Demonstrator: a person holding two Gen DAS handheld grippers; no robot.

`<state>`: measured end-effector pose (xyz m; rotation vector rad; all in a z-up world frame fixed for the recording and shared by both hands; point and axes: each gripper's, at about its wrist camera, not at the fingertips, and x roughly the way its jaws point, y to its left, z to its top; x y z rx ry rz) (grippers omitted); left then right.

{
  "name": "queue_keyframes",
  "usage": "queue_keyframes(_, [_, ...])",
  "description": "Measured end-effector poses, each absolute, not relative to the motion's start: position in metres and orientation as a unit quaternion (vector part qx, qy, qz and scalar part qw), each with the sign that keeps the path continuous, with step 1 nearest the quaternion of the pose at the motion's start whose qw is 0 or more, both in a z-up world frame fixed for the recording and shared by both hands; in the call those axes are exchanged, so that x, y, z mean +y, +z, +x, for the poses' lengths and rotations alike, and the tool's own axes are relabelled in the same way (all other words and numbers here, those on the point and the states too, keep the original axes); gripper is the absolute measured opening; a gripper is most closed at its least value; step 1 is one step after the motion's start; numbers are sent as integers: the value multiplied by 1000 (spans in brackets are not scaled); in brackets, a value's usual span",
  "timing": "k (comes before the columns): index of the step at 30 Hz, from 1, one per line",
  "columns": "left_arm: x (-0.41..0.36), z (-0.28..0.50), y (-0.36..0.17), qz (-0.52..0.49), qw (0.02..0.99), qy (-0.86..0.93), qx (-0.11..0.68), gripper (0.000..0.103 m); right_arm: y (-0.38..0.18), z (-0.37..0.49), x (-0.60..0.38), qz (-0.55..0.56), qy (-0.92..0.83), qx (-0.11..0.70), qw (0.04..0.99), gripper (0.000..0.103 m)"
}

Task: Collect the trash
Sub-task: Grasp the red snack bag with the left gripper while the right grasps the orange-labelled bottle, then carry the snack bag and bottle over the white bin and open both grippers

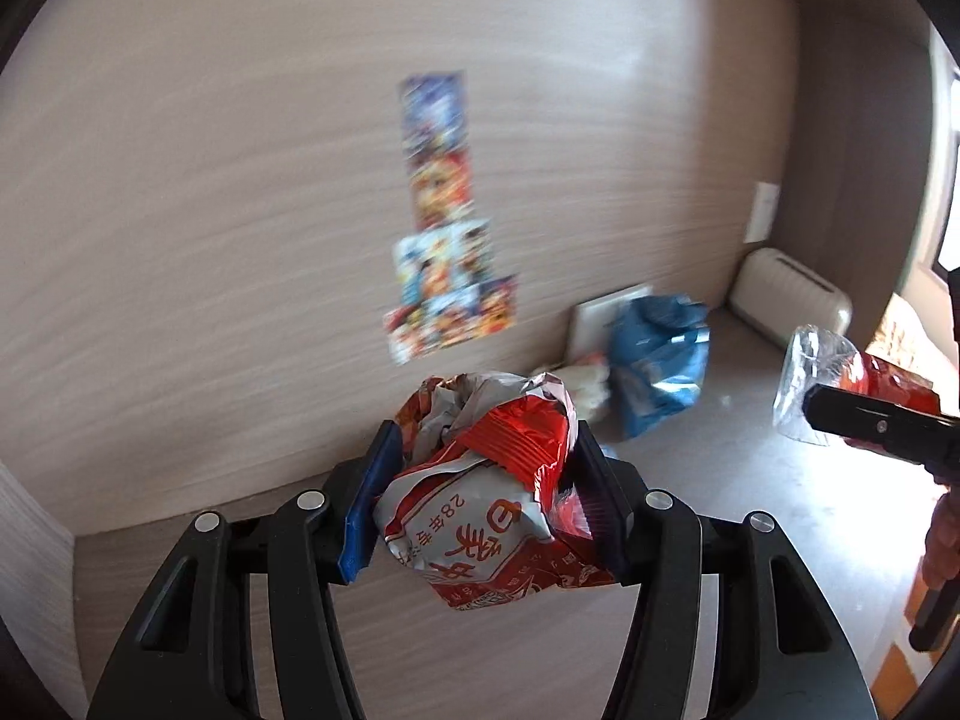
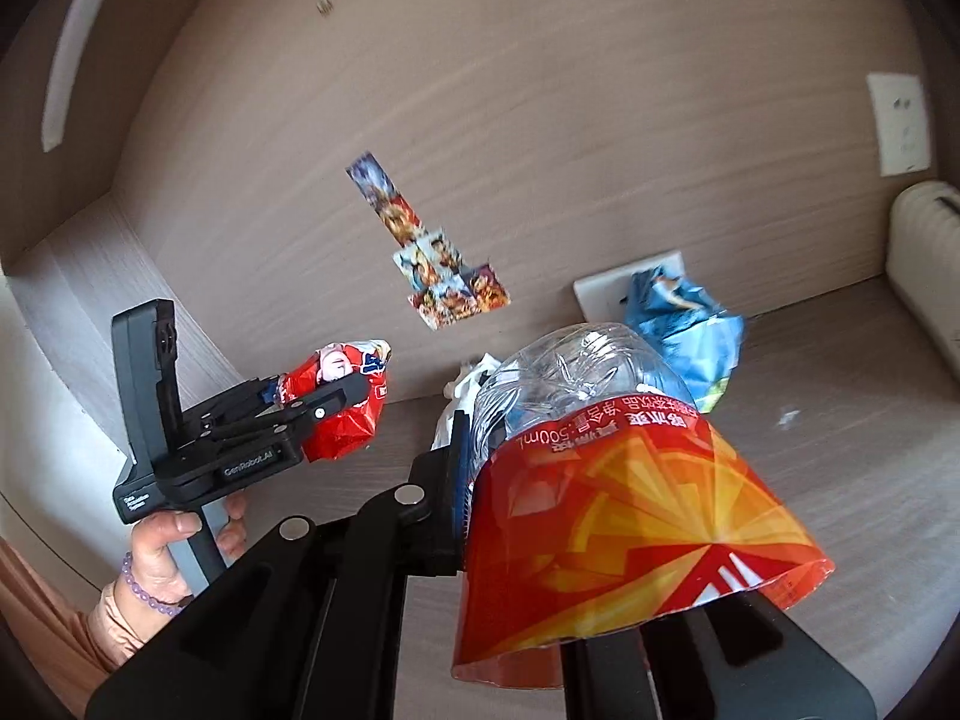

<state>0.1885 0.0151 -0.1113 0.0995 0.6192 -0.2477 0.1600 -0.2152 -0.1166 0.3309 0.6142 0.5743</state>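
- Our left tool (image 1: 480, 480) is clamped on a crumpled red snack wrapper (image 1: 480, 498), pinched across its bulk so it cannot unfold.
- Our right tool (image 2: 474, 468) is clamped on a clear plastic bottle (image 2: 576, 378) at its red-orange label, held clear of the counter (image 2: 840, 450).
- Beyond, a blue bag (image 2: 684, 324) and white scraps lie against the back wall; the counter in between is open.
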Motion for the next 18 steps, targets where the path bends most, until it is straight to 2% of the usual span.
queue_keyframes(18, [-162, 91, -88, 99, 914, -280, 276, 56, -99, 20, -313, 175, 178, 267, 931, 7])
